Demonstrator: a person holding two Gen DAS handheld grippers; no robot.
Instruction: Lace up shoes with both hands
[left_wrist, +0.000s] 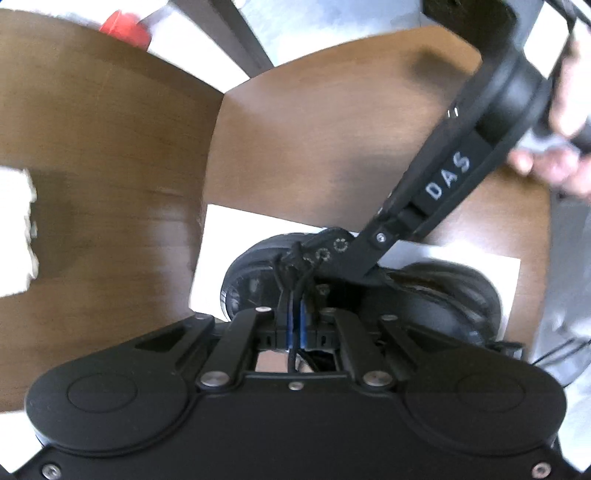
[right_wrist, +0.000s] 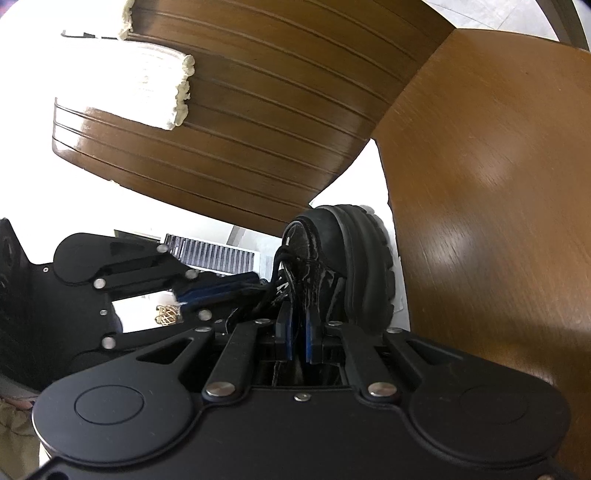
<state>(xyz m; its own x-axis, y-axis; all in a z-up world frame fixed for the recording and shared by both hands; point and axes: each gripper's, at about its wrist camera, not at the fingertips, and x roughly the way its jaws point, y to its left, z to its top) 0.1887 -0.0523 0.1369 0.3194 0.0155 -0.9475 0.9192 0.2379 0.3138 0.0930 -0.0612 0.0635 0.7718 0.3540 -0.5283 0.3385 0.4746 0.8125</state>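
Black shoe (left_wrist: 436, 295) lengthwise across view; both claws (left_wrist: 295, 314) (right_wrist: 299, 325) pinching laces (left_wrist: 291, 266).

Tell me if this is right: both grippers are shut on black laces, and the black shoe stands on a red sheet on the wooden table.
Not quite: the sheet is white, not red, as the left wrist view shows. The rest stands: the left gripper and right gripper are shut on black laces, and the black shoe stands on the wooden table.
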